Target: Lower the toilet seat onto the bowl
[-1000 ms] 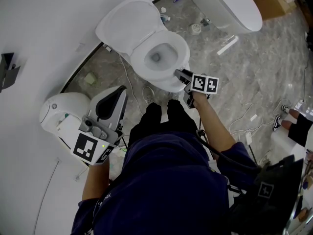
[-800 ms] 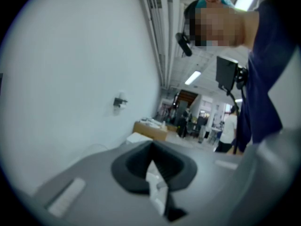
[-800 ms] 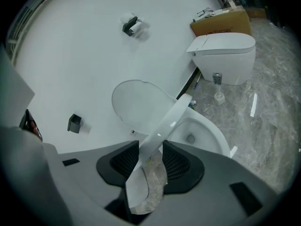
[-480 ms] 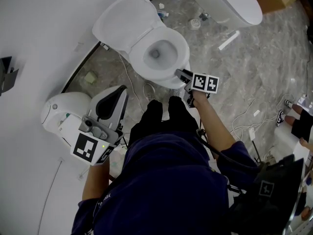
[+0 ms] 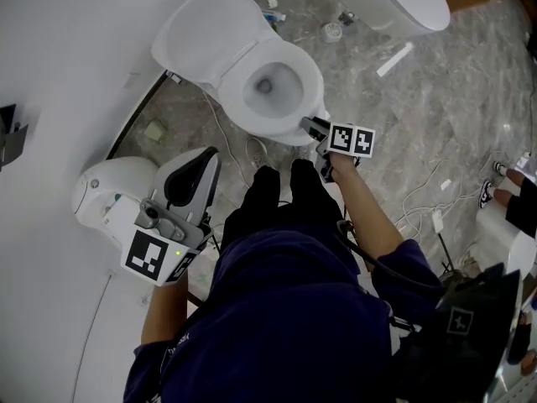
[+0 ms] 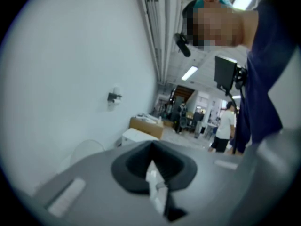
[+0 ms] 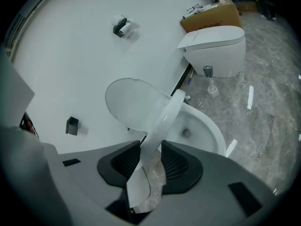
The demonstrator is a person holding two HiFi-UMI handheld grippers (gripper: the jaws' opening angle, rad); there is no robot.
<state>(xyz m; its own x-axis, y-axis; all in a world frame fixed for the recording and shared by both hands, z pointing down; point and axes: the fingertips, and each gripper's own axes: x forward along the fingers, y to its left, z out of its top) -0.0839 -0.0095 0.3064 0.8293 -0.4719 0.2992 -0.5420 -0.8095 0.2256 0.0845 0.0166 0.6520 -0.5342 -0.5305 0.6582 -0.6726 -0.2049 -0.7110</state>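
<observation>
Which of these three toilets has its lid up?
The middle toilet, its bowl showing; the upper-right toilet and lower-left toilet are closed.

White toilet seat (image 7: 163, 120) edge-on between the just-closing jaws of the right gripper (image 7: 150, 163), lid (image 7: 130, 102) behind, bowl (image 7: 212, 134) beside

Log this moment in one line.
task: lower toilet seat | right tool: jaws just closing, seat between them | seat: tilted above bowl | lid: up | left tool: aside, shut
</observation>
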